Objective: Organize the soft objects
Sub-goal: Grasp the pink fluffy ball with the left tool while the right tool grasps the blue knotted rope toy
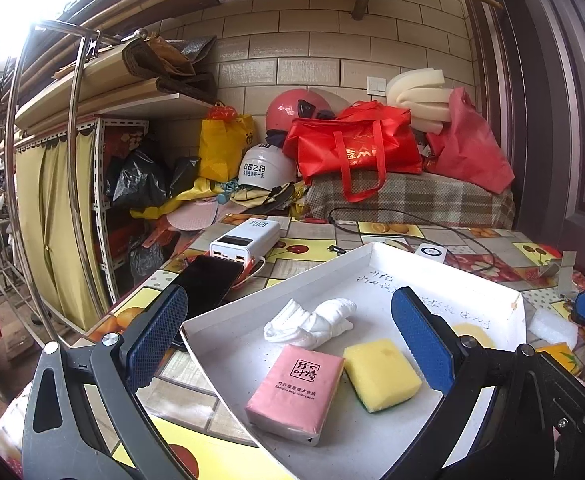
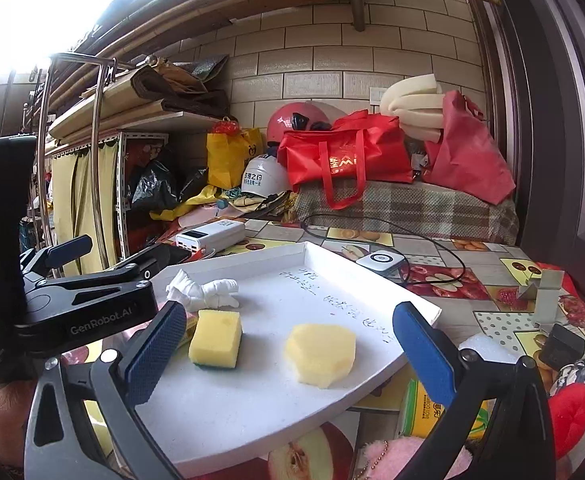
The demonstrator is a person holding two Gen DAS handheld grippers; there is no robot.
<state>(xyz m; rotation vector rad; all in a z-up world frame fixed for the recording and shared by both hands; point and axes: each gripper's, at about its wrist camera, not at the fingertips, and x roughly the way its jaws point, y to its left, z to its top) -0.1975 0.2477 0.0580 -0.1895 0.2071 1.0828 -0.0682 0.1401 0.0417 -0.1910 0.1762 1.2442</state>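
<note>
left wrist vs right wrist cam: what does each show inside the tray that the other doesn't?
Left wrist only: the pink tissue pack, lying beside the sponge.
Right wrist only: the whole pale yellow foam piece, mostly hidden behind a tong finger in the left view.
Both: the white tray, the yellow sponge, the white rolled sock, and open, empty tongs, left and right.

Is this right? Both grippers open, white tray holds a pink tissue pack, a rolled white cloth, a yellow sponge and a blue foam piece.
Not quite: the foam piece is pale yellow, not blue, as the right wrist view shows. The rest holds: the left gripper and right gripper are open, and the white tray holds the pink tissue pack, rolled white cloth and yellow sponge.
</note>
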